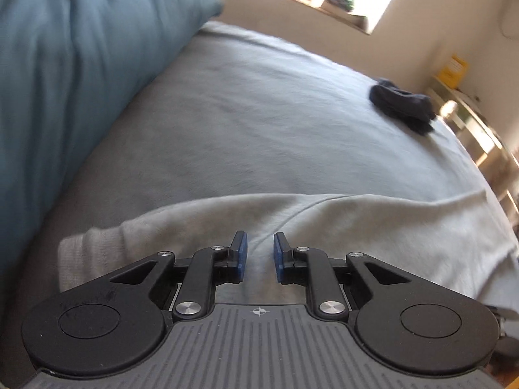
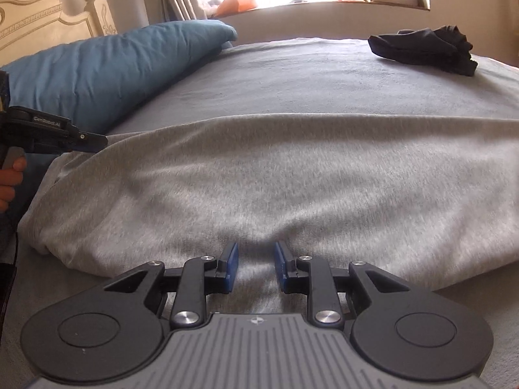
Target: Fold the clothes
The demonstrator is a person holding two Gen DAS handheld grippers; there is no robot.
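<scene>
A grey garment (image 2: pixel 259 178) lies spread across the near part of the bed (image 2: pixel 292 74), its far edge running straight from side to side and its left end bunched into a rounded fold. Its right end runs out of both views, so its full shape cannot be made out.

The right tool (image 2: pixel 256 267) hangs low over the garment's near edge. Its blue pads (image 2: pixel 231 267) stand apart with cloth showing in the gap, not pinched: it is released.

The left tool (image 1: pixel 258 256) sits over the garment's left part, where a ribbed cuff (image 1: pixel 87 246) shows. Its jaws stand a little apart, and cloth shows in the gap without being gripped. In the right view only its black tip reaches in from the left edge, with part of a hand (image 2: pixel 11 178) below it.

A blue pillow (image 2: pixel 107 68) lies on the left, cut off by the frame. A dark bundle (image 2: pixel 428 50) lies far right on the bed, too crumpled to identify. The windowsill behind is washed out by glare.
</scene>
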